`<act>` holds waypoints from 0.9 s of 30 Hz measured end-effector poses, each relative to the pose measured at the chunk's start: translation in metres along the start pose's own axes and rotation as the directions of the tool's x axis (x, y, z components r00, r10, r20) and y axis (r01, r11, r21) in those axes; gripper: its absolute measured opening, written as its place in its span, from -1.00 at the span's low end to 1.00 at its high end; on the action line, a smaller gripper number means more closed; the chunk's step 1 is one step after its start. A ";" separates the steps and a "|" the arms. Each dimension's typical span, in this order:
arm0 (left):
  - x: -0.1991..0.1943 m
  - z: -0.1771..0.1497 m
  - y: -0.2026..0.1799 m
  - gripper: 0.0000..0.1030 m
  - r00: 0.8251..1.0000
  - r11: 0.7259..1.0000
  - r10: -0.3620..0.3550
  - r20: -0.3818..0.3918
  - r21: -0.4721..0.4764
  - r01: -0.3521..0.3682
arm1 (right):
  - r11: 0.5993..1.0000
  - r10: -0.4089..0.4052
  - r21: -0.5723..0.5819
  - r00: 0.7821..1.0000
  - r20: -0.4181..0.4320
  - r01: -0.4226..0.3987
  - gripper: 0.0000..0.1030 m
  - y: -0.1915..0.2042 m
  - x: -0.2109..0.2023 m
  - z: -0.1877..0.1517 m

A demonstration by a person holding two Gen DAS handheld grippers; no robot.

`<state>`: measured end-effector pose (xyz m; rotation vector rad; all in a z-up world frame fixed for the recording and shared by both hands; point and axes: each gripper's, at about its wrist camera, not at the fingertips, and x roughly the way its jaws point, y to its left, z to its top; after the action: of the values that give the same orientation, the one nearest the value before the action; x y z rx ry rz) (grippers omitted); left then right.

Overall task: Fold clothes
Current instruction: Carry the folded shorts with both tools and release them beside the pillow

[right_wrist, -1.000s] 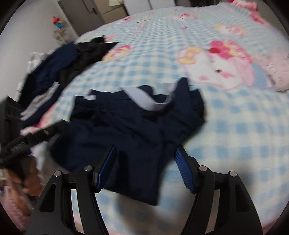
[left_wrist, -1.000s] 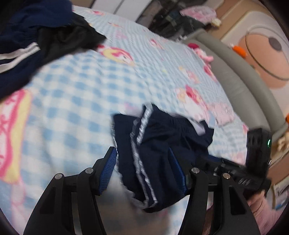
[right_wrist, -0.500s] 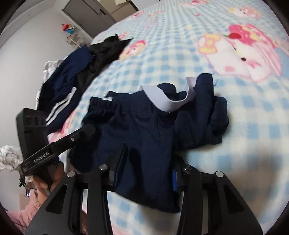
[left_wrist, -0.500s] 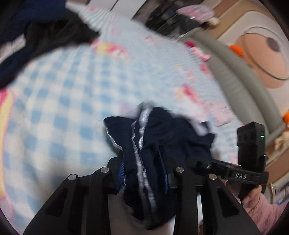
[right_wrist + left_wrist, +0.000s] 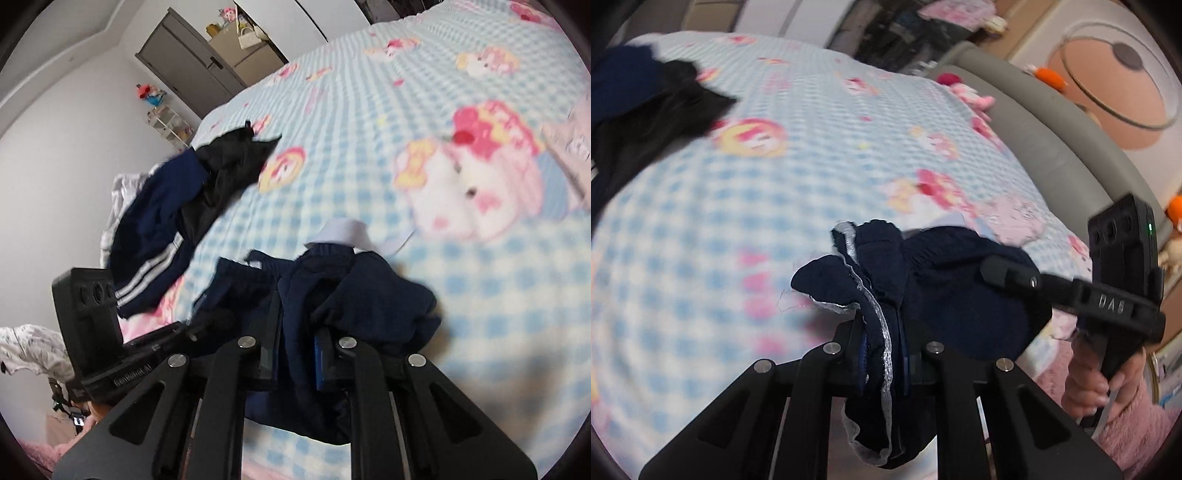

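At far left of the right wrist view, a heap of dark clothes [image 5: 173, 221] lies untouched on the checked bedspread [image 5: 498, 332], well apart from the work. Next comes the left gripper [image 5: 882, 354]: its jaws have just been closing and now pinch the silver-trimmed edge of the navy garment [image 5: 953, 295], cloth bunched between the pads. To its right the right gripper [image 5: 295, 354] has likewise just been closing, and it clamps another fold of the same garment. The garment sits near the front edge of the bed, held at two points and crumpled between them, its pale waistband [image 5: 347, 232] turned up at the back.

Judgement: the step in hand is the pick-up of one piece for folding; no fold is yet made. The next move calls for lifting and spreading the cloth taut and flat, both grips kept firm so the thin hem does not slip.
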<state>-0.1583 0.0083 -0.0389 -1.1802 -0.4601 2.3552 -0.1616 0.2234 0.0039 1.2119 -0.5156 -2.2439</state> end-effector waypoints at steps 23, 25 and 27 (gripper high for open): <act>0.260 0.135 -0.203 -0.71 0.990 0.997 -0.079 -0.120 0.009 0.081 | 0.850 -0.521 -0.001 0.841 0.146 0.527 -0.35 -0.223 -0.136 0.167; 0.288 0.125 -0.186 -0.48 0.971 0.997 -0.059 -0.230 -0.053 0.048 | 0.785 -0.616 -0.028 0.785 0.066 0.619 -0.35 -0.245 -0.111 0.160; 0.288 0.120 -0.176 -0.38 0.971 0.995 -0.072 -0.229 -0.088 0.053 | 0.795 -0.604 0.007 0.791 0.095 0.606 -0.31 -0.253 -0.117 0.152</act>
<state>-0.3619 0.3005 -0.0740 -1.4367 -0.5079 2.1287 -0.3063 0.5054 0.0182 1.4106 -0.1262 -2.8421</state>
